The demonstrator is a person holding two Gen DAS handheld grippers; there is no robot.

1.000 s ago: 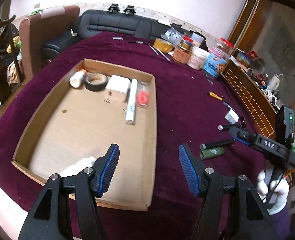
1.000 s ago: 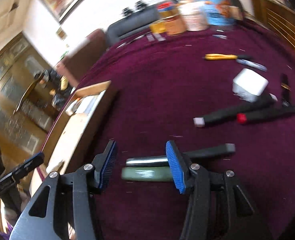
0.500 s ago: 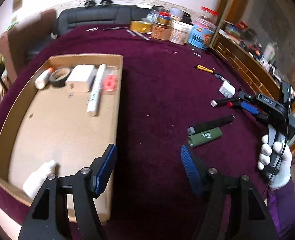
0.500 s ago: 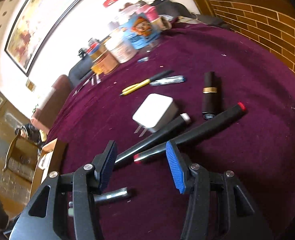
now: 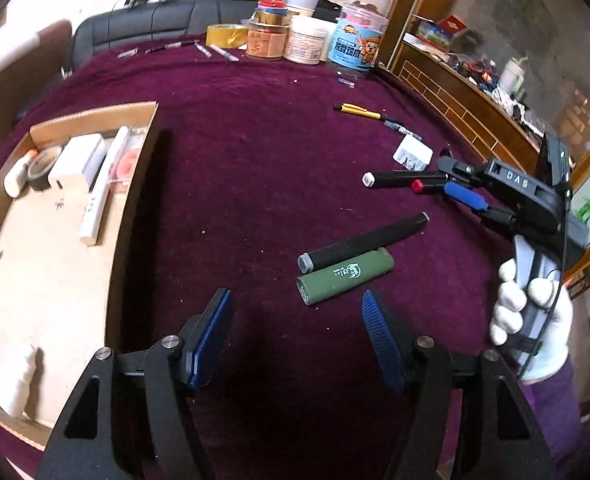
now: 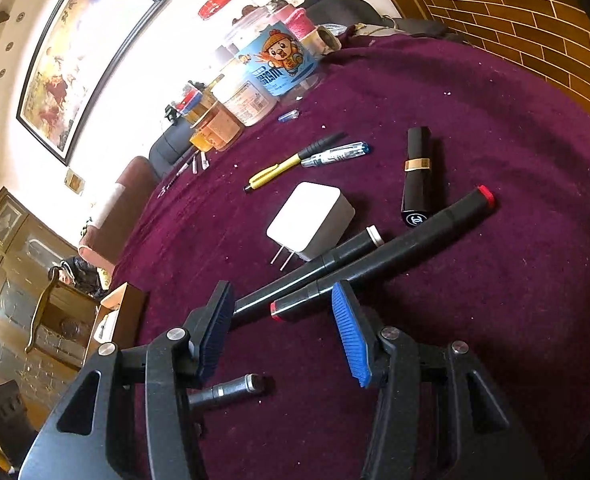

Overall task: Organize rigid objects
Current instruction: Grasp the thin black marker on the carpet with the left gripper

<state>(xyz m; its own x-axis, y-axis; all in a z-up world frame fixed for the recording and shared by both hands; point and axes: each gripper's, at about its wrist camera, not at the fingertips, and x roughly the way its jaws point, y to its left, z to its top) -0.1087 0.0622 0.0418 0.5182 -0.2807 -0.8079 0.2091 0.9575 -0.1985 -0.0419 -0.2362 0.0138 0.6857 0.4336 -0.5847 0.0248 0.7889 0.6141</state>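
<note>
My left gripper is open and empty above the purple cloth, just short of a green tube and a black marker that lie side by side. My right gripper is open, its jaws either side of the near ends of two black markers: a red-capped one and a silver-tipped one. In the left wrist view the right gripper sits at those markers. A cardboard tray at the left holds a tape roll, a white box and a white tube.
A white charger plug, a black lipstick, a yellow pen and a clear pen lie beyond the markers. Jars and tins stand at the table's far edge. A wooden brick-patterned ledge borders the right side.
My left gripper has swung right, from over the tray to the green tube. My right gripper has moved from the green tube to the two black markers near the charger.
</note>
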